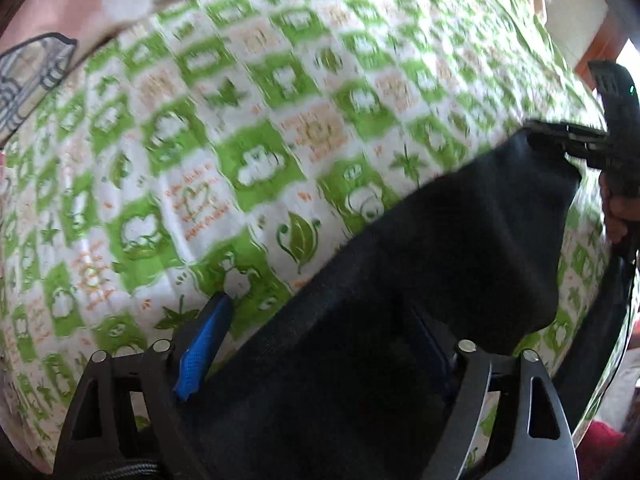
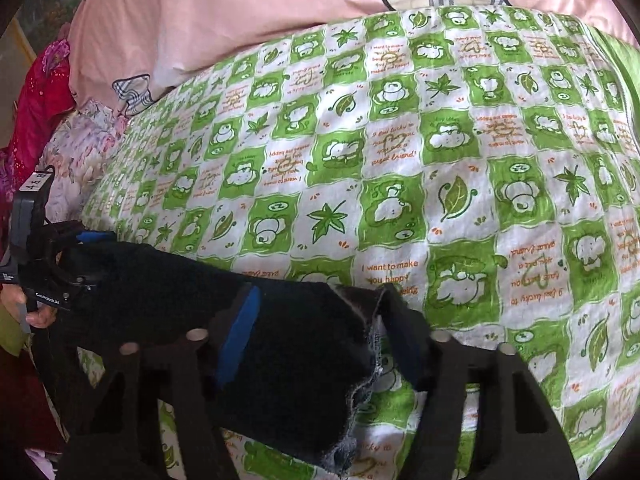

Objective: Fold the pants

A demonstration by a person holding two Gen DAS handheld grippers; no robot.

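Note:
The pants are black and hang stretched between my two grippers above the green-and-white checked blanket. My left gripper is shut on one end of the pants; its blue-padded finger shows at the left, the other is hidden by cloth. My right gripper is shut on the other end of the pants, whose frayed edge hangs between the fingers. Each gripper shows in the other's view: the right one at the upper right, the left one at the left.
The blanket covers a bed. A pink pillow with stars and a plaid patch lies at the far edge. Red cloth and flowered fabric lie at the left side.

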